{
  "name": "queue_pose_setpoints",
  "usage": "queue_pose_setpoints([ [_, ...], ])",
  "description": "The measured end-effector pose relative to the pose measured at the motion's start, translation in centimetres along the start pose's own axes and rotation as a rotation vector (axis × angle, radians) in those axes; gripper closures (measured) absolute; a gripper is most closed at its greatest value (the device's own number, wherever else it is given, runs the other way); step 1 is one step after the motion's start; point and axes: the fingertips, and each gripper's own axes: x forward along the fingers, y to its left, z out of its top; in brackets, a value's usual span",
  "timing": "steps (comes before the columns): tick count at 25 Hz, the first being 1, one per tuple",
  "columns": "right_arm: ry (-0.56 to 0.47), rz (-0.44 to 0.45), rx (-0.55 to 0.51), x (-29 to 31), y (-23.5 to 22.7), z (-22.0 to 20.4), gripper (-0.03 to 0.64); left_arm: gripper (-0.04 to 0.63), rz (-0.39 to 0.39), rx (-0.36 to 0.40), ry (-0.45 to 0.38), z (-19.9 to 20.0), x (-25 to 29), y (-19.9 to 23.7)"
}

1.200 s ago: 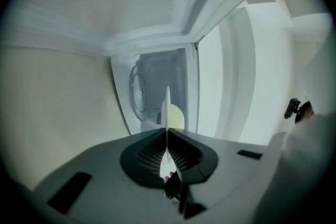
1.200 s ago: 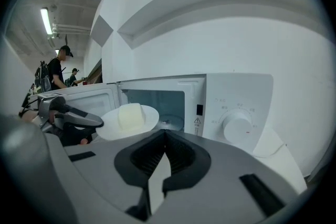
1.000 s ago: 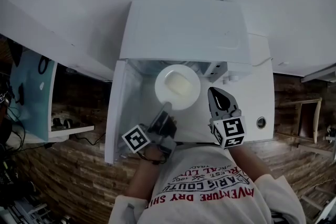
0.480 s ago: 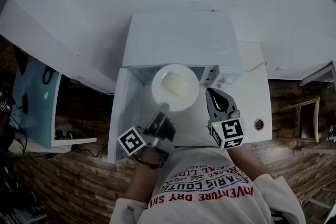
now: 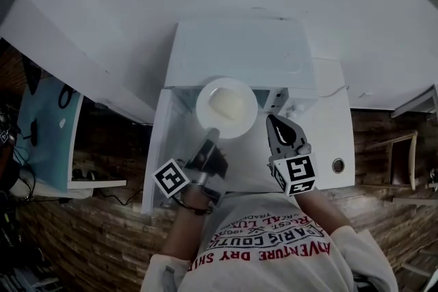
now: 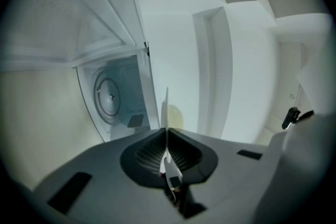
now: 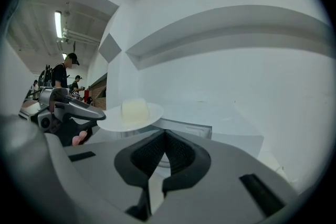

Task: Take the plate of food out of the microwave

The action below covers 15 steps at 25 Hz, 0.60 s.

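A white plate (image 5: 207, 114) carrying a pale block of food (image 5: 228, 104) hangs in front of the open white microwave (image 5: 239, 51), overlapping its top front edge. My left gripper (image 5: 211, 137) is shut on the plate's near rim. In the left gripper view the plate (image 6: 167, 105) shows edge-on, clamped between the jaws, with the microwave's turntable (image 6: 108, 97) behind. My right gripper (image 5: 277, 125) hovers just right of the plate, shut and empty. The right gripper view shows the plate (image 7: 113, 123) and food (image 7: 134, 110) to the left, ahead of the shut jaws (image 7: 165, 136).
The microwave door (image 5: 156, 147) swings open on the left. A white counter (image 5: 337, 140) with a round hole lies to the right. A teal panel (image 5: 44, 126) stands far left. Several people (image 7: 62, 73) stand far off in the right gripper view.
The plate in my left gripper has come slightly nearer and higher against the microwave, now overlapping its top front edge. The right gripper has barely moved.
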Motion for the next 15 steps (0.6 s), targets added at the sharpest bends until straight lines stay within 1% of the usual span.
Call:
queue_pose_setpoints([
  [8,0.007,0.012,-0.02,0.1,1.0,0.2,0.607,0.58,0.0,0.013,0.005,0.1,0.4,-0.1],
  [15,0.008,0.014,-0.023,-0.2,1.3,0.3,0.607,0.58,-0.024,-0.004,-0.011,0.1,0.6,-0.9],
])
